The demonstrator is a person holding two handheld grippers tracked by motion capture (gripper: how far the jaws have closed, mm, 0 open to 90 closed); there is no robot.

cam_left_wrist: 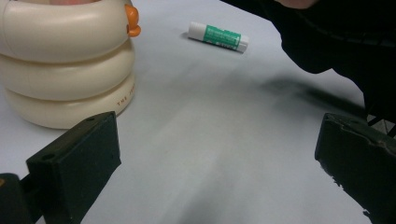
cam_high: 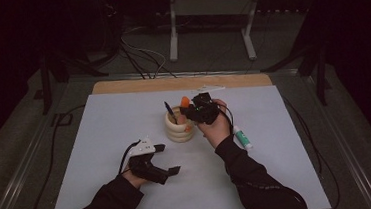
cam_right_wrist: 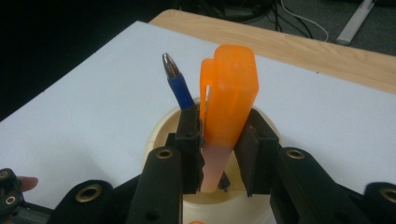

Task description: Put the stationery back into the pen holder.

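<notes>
A cream ringed pen holder (cam_high: 179,130) stands mid-table with a blue pen (cam_high: 170,111) in it. My right gripper (cam_high: 194,113) hovers over the holder, shut on an orange marker (cam_high: 185,102). In the right gripper view the jaws clamp the orange marker (cam_right_wrist: 229,93) just below its cap, its pale lower end pointing down into the holder (cam_right_wrist: 161,126) beside the blue pen (cam_right_wrist: 180,84). My left gripper (cam_high: 168,159) rests on the table in front of the holder, open with nothing between its jaws. The left gripper view has the holder (cam_left_wrist: 60,70) close on the left.
A green-and-white glue stick (cam_high: 243,137) lies on the white table sheet (cam_high: 101,141) right of the holder, and is the glue stick (cam_left_wrist: 218,36) in the left gripper view. The person's right sleeve (cam_left_wrist: 327,37) crosses above it. Cables trail off both table sides.
</notes>
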